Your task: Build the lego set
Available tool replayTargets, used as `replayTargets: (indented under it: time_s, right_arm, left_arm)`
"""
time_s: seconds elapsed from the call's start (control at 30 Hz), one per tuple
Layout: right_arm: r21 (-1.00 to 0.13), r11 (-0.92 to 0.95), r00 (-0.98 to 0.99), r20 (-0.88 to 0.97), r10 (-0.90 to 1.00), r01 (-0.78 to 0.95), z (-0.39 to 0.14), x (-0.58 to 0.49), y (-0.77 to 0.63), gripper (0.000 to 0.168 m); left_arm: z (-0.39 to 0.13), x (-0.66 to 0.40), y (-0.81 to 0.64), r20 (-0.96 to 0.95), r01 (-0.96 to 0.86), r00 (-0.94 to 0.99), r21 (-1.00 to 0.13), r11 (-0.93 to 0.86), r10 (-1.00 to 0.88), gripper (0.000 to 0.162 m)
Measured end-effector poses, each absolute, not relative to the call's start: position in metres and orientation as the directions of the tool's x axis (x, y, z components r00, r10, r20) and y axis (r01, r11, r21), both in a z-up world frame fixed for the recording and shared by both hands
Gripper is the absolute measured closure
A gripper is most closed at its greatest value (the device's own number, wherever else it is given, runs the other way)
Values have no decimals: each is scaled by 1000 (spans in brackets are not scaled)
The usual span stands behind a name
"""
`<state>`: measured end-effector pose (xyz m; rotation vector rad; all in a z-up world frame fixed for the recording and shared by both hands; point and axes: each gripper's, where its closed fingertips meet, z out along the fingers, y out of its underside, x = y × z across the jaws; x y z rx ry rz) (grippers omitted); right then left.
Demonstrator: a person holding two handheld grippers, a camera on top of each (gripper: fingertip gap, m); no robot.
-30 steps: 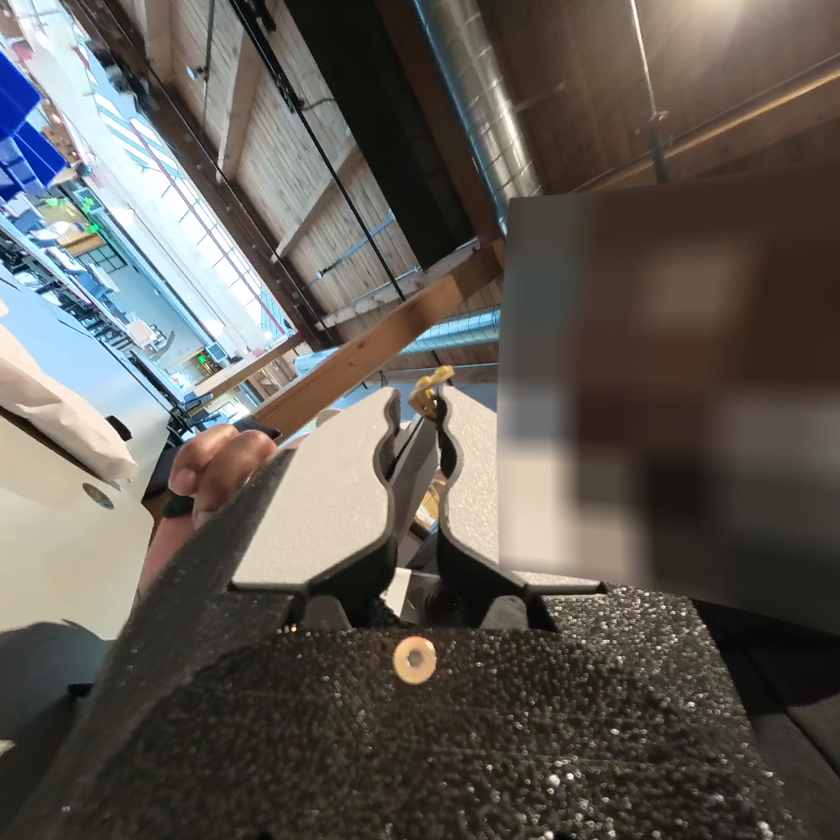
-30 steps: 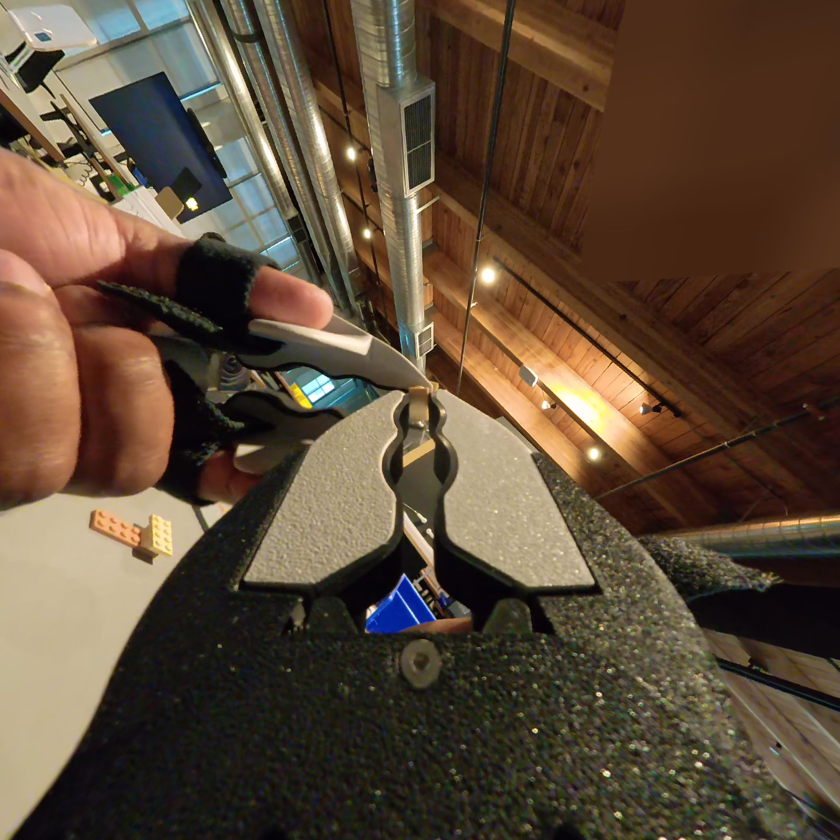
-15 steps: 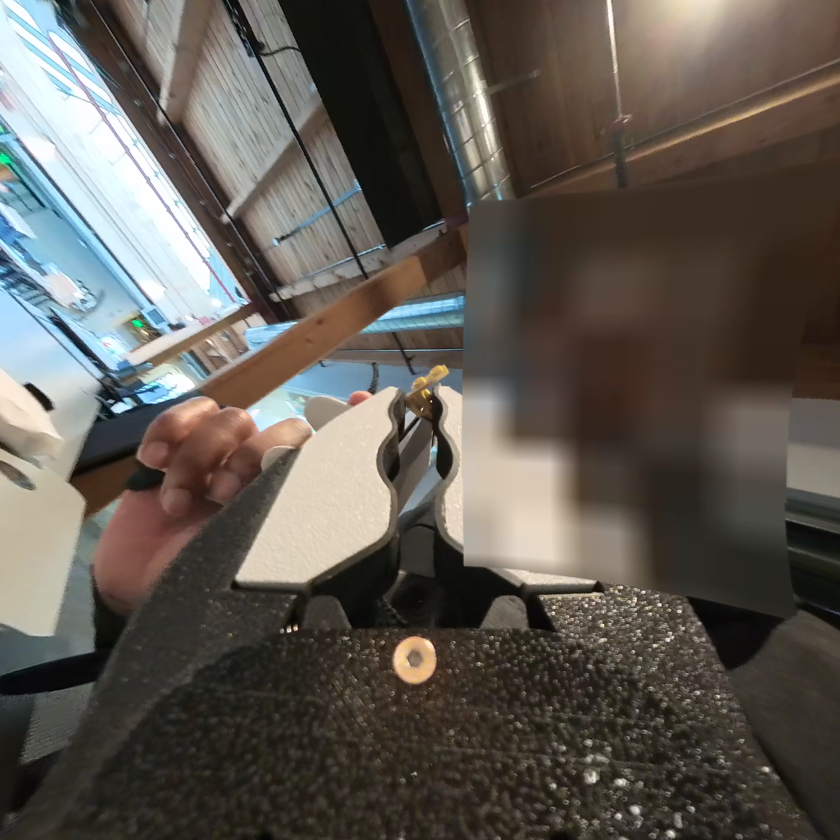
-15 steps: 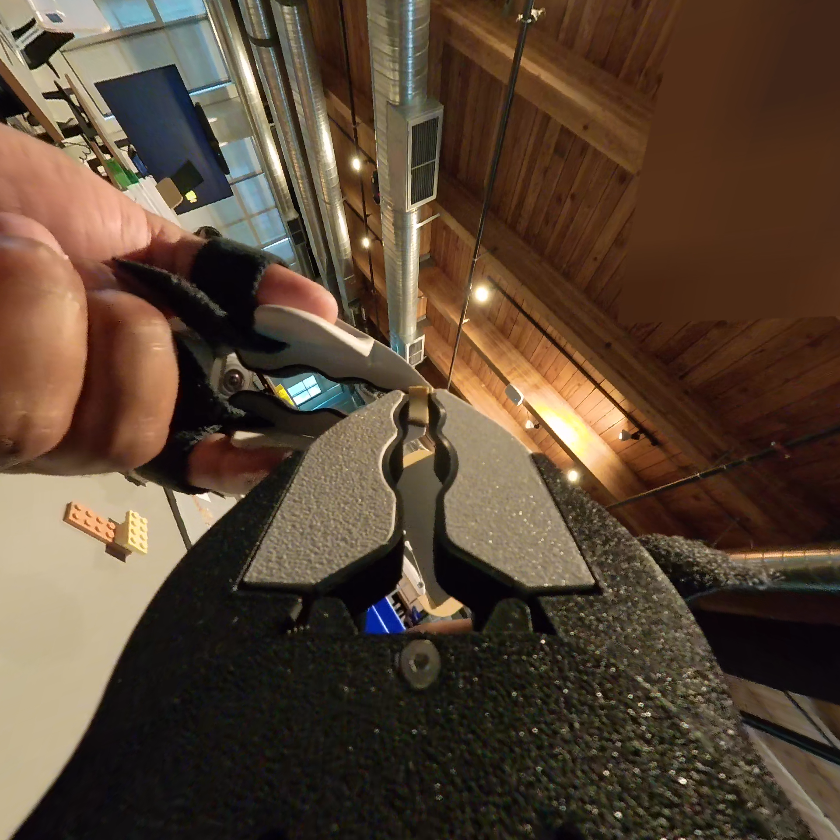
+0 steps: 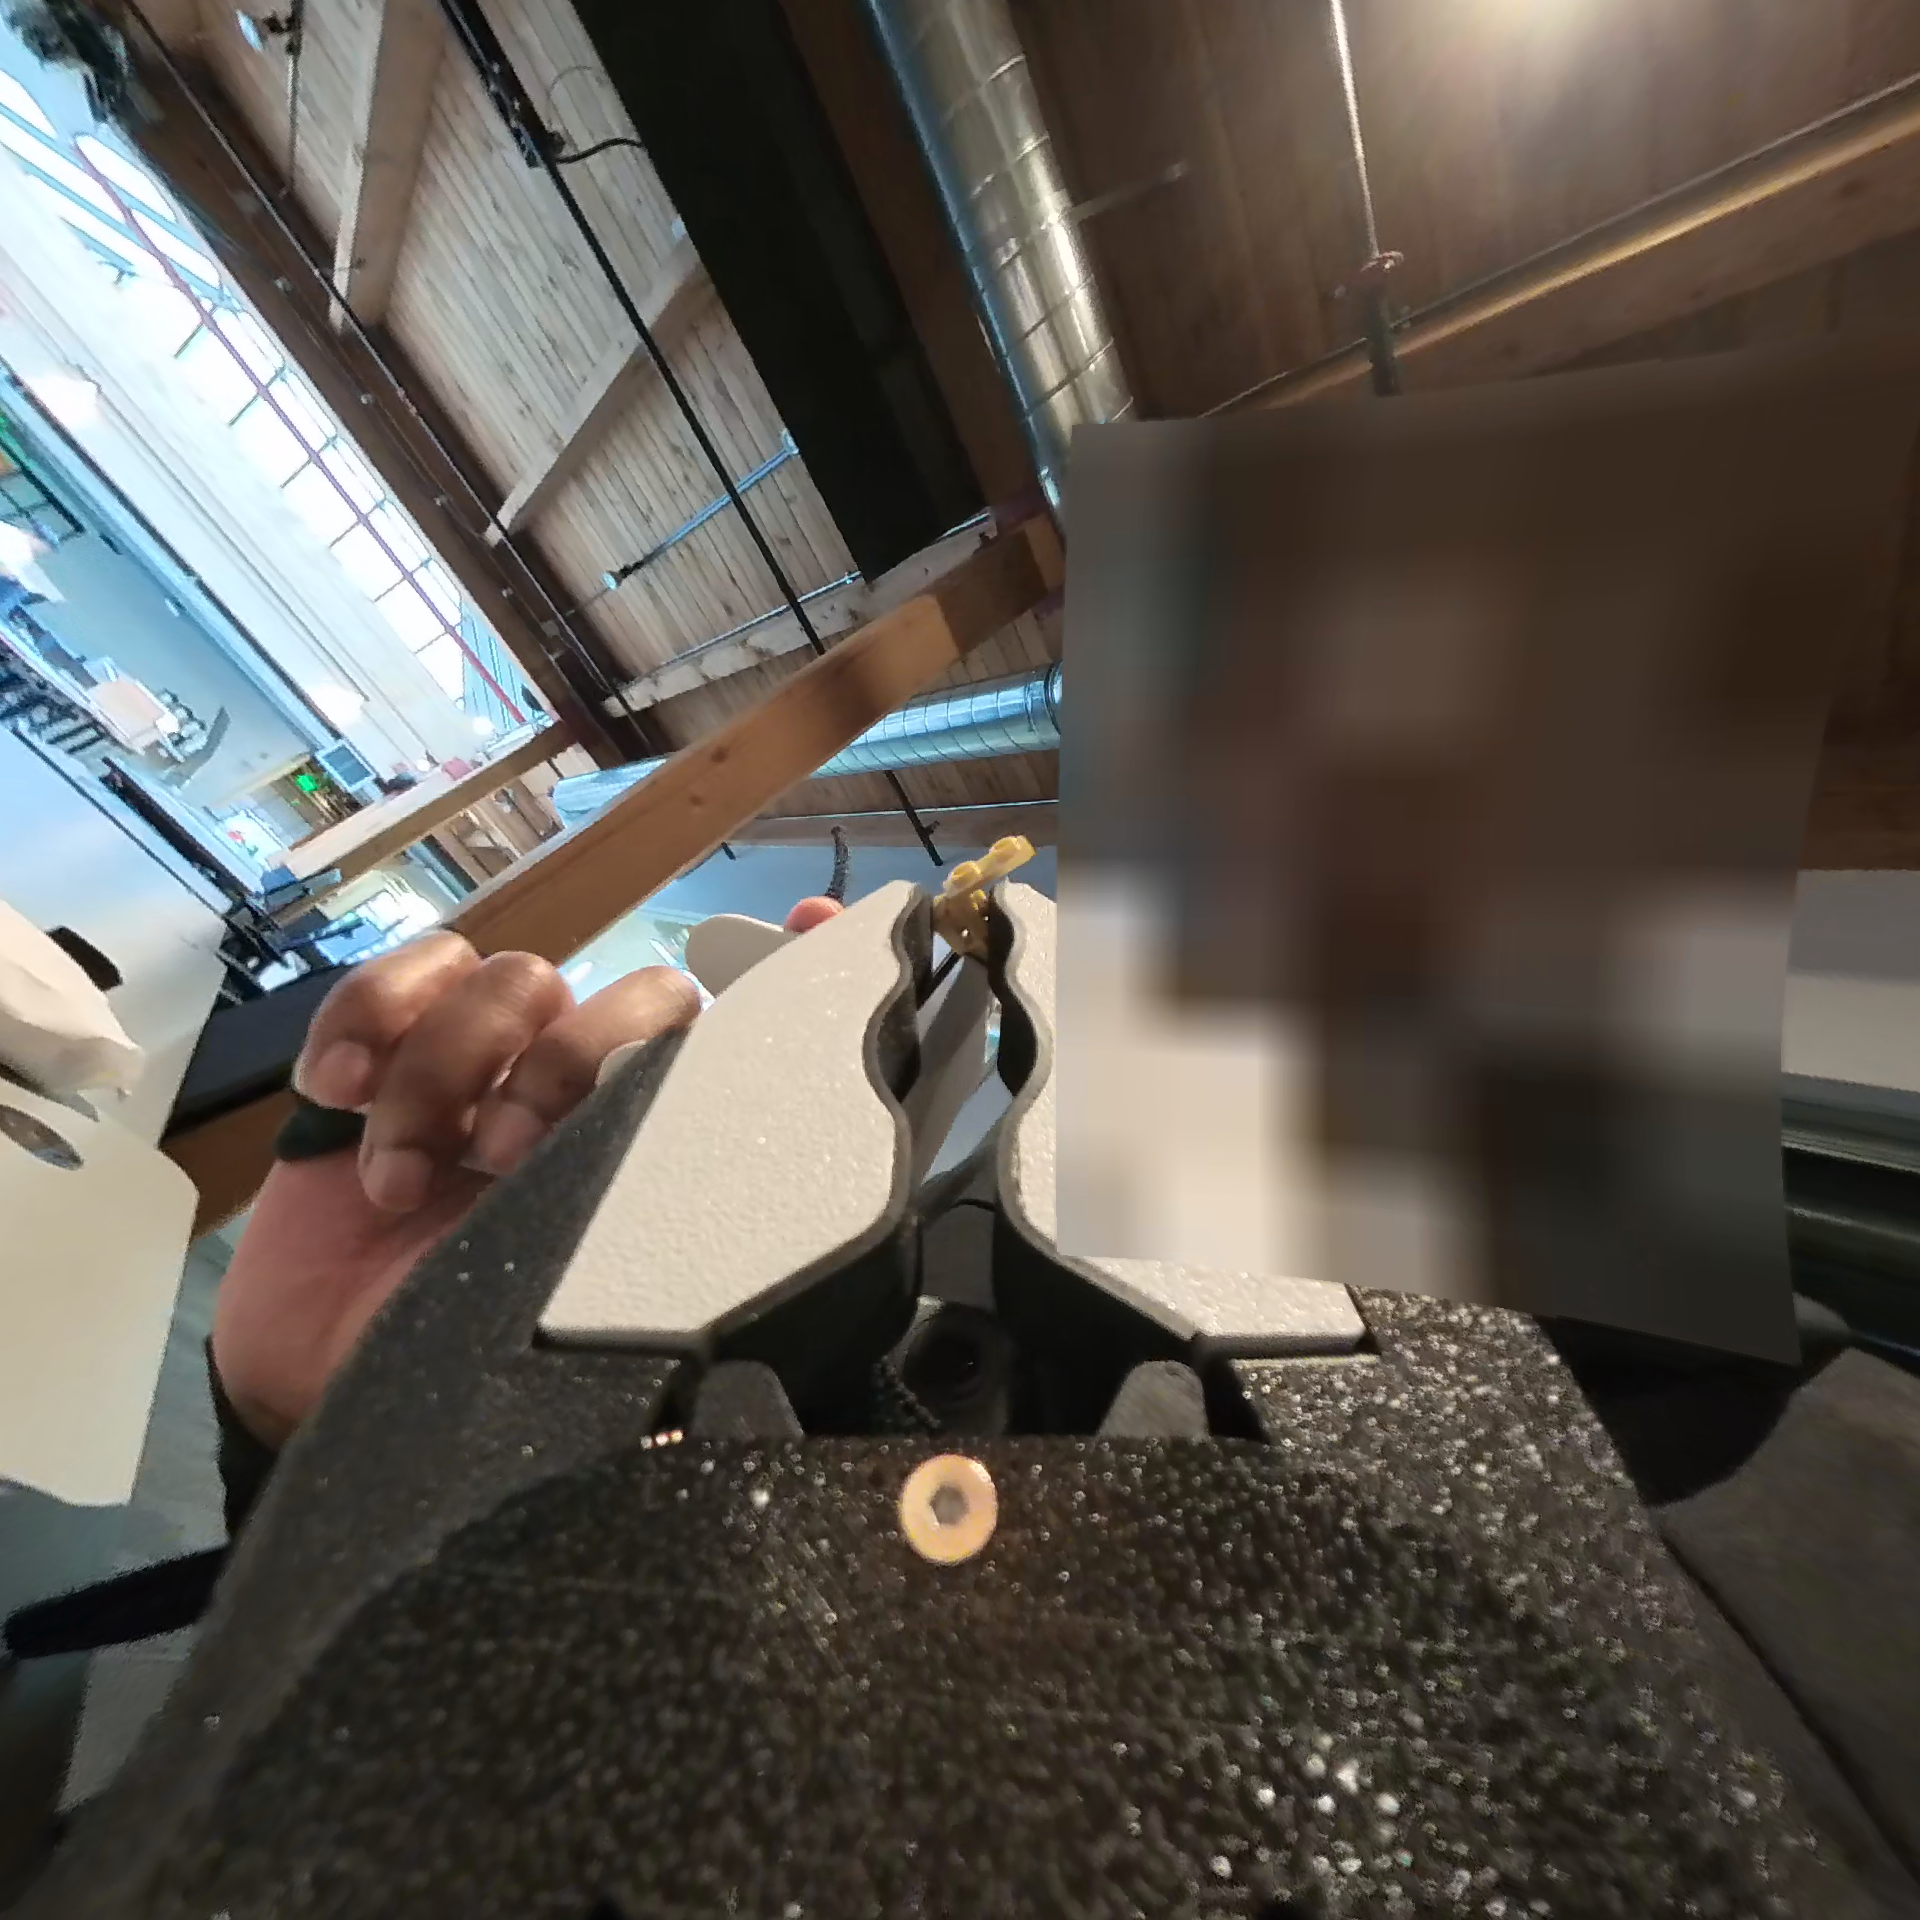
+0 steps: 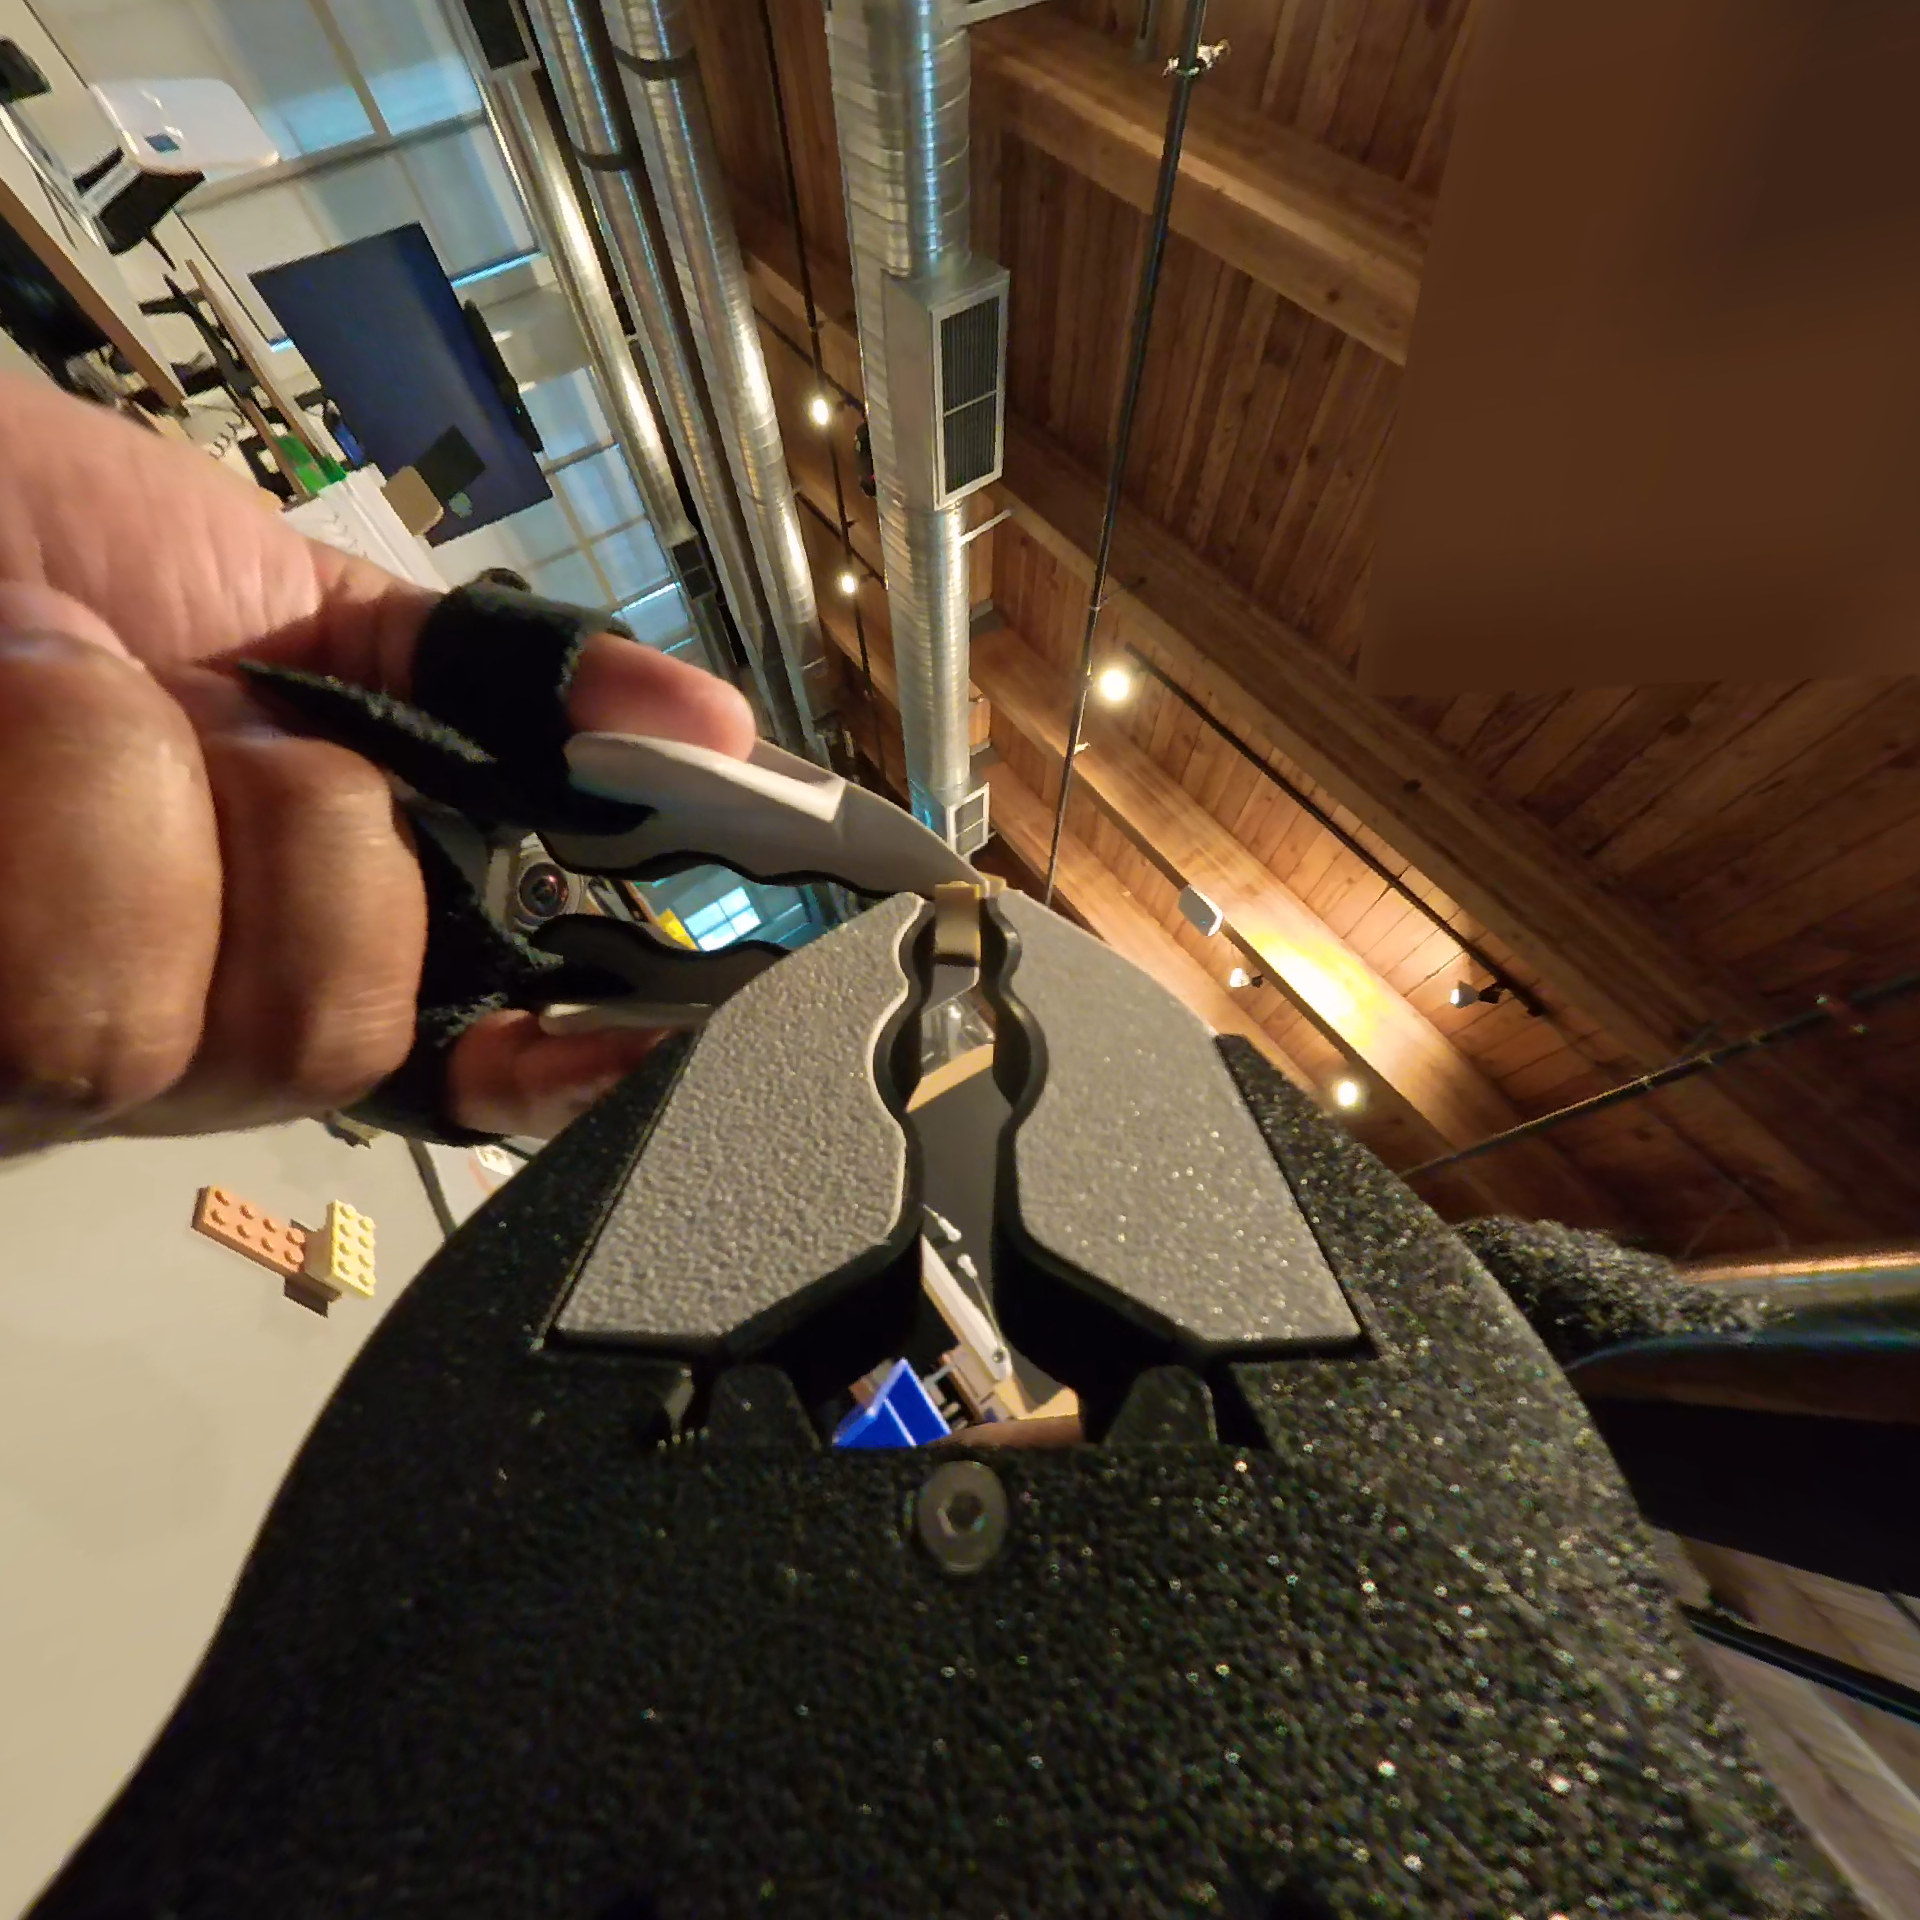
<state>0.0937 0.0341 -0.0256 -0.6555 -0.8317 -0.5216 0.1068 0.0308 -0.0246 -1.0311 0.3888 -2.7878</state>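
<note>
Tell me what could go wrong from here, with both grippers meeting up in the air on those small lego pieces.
The left gripper pinches the small yellow lego piece only at its fingertips, so a push from the other side could pop it out. The right gripper grips its tan piece just as shallowly; it may twist instead of seating. Both are held high above the table, so a dropped piece could bounce away from the brick assembly.

Ceiling: wooden planks [image 6: 1299,436] are seen across the upper right of the right wrist view.
Duct: a silver ribbed duct [image 6: 914,135] is seen at upper centre there; another duct [image 5: 997,260] runs through the upper centre of the left wrist view.
Beam: a wooden beam [image 5: 748,769] crosses the left wrist view diagonally.
Screen: a dark blue screen [image 6: 400,364] is seen at upper left.
Spotlights: lit spotlights [image 6: 1114,683] are seen right of centre.
Windows: bright windows [image 5: 156,395] fill the left edge.
</note>
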Motion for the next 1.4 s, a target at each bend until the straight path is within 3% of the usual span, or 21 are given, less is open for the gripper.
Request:
replayTargets:
  time_s: [0.37, 0.5, 0.67, 0.77, 0.87, 1.0, 1.4]
  right_arm:
    - [-412, 702, 625, 778, -61, 582, -32, 91, 38, 156]
    - [-545, 701, 686, 720, 109, 460, -33, 90, 40, 154]
    - [-865, 501, 736, 365, 570, 41, -28, 89, 48, 155]
    - [-953, 237, 632, 67, 772, -189, -29, 84, 55, 154]
    - [-944, 23, 492, -152, 857, -330, -28, 78, 54, 154]
    - [-889, -154, 275, -292, 916, -431, -22, 69, 41, 154]
    - [-860, -222, 198, -343, 918, -459, -26, 66, 39, 158]
  left_arm:
    - [-20, 100, 38, 583, 185, -721, -359, -915, -374, 153]
    - [-20, 98, 43, 568, 280, -630, -470, -837, -530, 153]
    - [-19, 88, 54, 461, 444, -419, -648, -619, -782, 153]
    - [-18, 81, 57, 356, 526, -291, -716, -460, -888, 153]
    - [-16, 75, 53, 232, 601, -200, -738, -306, -952, 153]
    - [-18, 73, 47, 107, 639, -103, -755, -148, -989, 153]
    - [-17, 73, 38, -11, 642, -66, -766, -34, -998, 153]
